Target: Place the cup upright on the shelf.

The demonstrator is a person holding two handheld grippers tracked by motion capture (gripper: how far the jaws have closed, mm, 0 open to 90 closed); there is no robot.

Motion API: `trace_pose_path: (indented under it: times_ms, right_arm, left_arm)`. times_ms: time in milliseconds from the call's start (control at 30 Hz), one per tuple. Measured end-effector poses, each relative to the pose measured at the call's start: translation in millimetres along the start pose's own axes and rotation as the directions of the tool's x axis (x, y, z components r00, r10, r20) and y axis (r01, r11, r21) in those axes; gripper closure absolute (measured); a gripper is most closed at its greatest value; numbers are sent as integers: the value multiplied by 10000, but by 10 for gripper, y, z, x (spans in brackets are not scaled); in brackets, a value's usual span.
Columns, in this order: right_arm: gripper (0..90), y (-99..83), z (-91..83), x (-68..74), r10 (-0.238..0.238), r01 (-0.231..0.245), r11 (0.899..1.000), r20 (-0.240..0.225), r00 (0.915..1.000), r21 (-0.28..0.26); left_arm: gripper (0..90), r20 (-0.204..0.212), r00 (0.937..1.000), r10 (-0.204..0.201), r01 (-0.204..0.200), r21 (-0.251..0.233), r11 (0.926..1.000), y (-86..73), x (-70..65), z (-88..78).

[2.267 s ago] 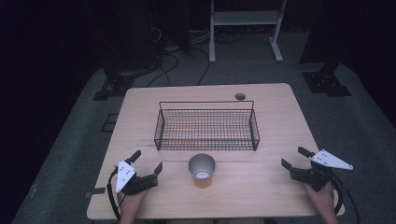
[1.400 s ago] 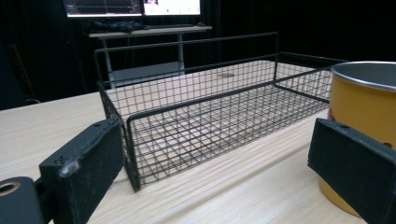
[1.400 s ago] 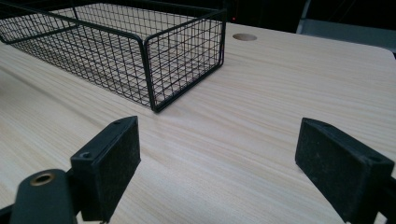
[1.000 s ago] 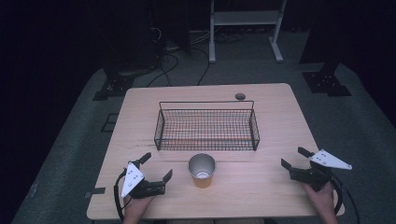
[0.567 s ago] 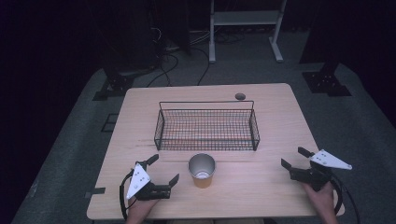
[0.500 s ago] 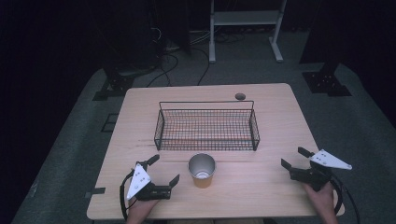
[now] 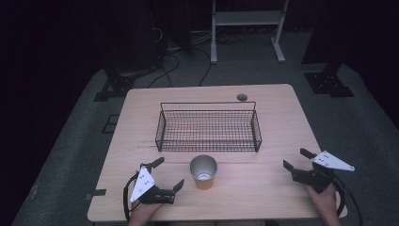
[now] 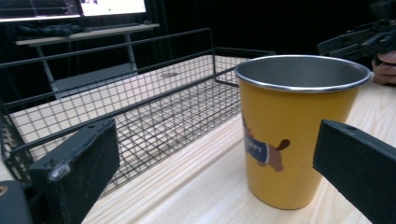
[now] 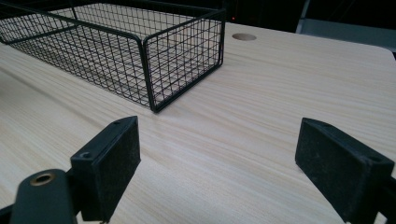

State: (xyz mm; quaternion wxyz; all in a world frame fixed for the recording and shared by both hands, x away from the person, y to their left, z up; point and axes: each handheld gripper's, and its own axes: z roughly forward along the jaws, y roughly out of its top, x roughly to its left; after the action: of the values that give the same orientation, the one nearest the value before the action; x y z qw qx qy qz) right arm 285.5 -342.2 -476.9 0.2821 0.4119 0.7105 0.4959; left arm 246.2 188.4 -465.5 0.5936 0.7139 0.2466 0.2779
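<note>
A yellow metal cup [image 7: 203, 172] with a dog picture stands upright near the table's front edge, just in front of the black wire basket [image 7: 208, 127]. My left gripper [image 7: 168, 174] lies a little to the cup's left and points at it. Its jaws have just been opening and stand wide, with nothing between them. In the left gripper view the cup [image 8: 299, 135] rises close ahead, nearer the right-hand jaw and apart from both pads. My right gripper [image 7: 296, 159] rests open at the front right, its jaws [image 9: 224, 163] over bare wood and aimed towards the basket's corner [image 9: 149, 51].
The wooden table [image 7: 282, 122] has a round cable hole [image 7: 242, 97] behind the basket. The basket [image 8: 140, 107] holds nothing. The other gripper [image 8: 359, 39] and a hand are visible beyond the cup. On the dark floor behind the table are cables and stand legs.
My left gripper has slid right along the front edge towards the cup and turned to face it. Its jaws stand a little wider. The right gripper, cup and basket have not moved.
</note>
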Motion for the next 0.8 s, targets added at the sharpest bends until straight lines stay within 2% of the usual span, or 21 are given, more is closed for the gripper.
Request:
trace_pose_path:
  times_ms: [400,800]
  right_arm:
    - [131,1,2,3,-12,12,10000,4,10000,17]
    - [130,1,2,1,-18,18,10000,-16,10000,7]
  left_arm:
    - [0,583,9983,-6,5,23,10000,7,-57,35]
    - [0,1123,9937,3,-18,129,9999,10,-125,104]
